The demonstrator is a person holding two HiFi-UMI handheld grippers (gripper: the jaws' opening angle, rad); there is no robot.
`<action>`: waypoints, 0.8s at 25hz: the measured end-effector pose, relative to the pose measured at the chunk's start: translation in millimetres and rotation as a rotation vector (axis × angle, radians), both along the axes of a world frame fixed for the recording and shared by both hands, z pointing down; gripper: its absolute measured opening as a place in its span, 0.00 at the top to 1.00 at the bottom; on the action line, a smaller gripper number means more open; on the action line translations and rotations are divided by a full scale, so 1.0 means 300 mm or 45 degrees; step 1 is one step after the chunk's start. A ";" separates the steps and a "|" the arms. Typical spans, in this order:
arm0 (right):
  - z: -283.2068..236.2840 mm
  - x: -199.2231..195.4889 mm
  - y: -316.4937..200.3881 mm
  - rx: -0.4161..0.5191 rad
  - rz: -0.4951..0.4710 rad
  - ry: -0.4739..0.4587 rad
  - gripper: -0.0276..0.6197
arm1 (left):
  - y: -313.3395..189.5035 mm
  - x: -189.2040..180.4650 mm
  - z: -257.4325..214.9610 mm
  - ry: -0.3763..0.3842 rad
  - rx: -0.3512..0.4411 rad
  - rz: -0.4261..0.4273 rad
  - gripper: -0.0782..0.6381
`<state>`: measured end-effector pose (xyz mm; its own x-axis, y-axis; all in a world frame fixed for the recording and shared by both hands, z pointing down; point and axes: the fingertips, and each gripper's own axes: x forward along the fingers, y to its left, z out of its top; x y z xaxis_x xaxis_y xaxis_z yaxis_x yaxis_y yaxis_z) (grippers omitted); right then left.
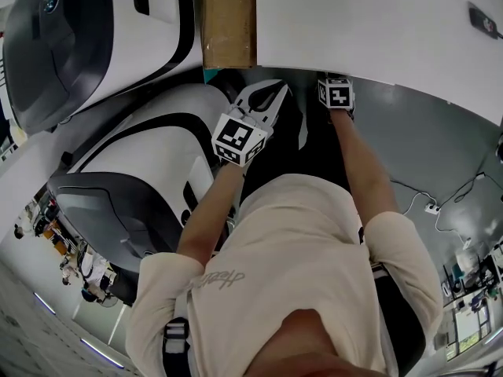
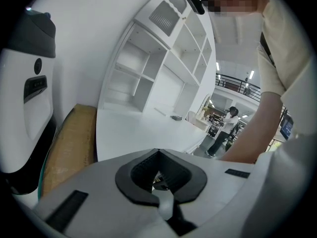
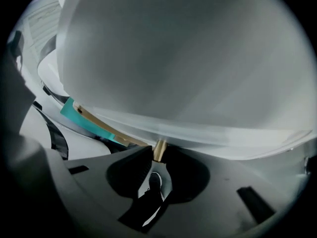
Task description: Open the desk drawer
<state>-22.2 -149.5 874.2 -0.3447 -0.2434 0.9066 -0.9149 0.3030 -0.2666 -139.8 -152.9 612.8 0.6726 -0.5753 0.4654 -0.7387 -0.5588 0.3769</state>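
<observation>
Right gripper (image 3: 159, 157) at desk (image 1: 354, 22) front edge, jaws nipped narrow on one small brass knob (image 3: 159, 148), knob right at fingertips. Blurred pale panel (image 3: 188, 78) above knob likely drawer front; looks flush under desk edge, no gap seen. Left gripper (image 2: 158, 153) held apart to left, jaws pressed together, nothing between. Cardboard sheet (image 1: 229, 18) leans at desk's left end, just beside grippers. Two white-black machines (image 1: 94, 45) crowd left side; floor (image 1: 424, 148) open to right.
</observation>
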 end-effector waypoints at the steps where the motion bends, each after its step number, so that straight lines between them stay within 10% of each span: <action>1: 0.008 -0.002 0.001 -0.013 0.025 -0.004 0.82 | 0.003 -0.011 0.001 -0.004 0.000 -0.005 0.89; 20: 0.008 0.000 0.076 -0.023 0.117 -0.018 0.84 | 0.070 -0.039 -0.018 -0.024 0.026 0.014 0.89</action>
<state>-22.3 -126.8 876.5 -0.3345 -0.2582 0.9064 -0.9348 0.2130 -0.2843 -151.5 -132.0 607.4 0.6701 -0.5775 0.4663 -0.7395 -0.5740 0.3517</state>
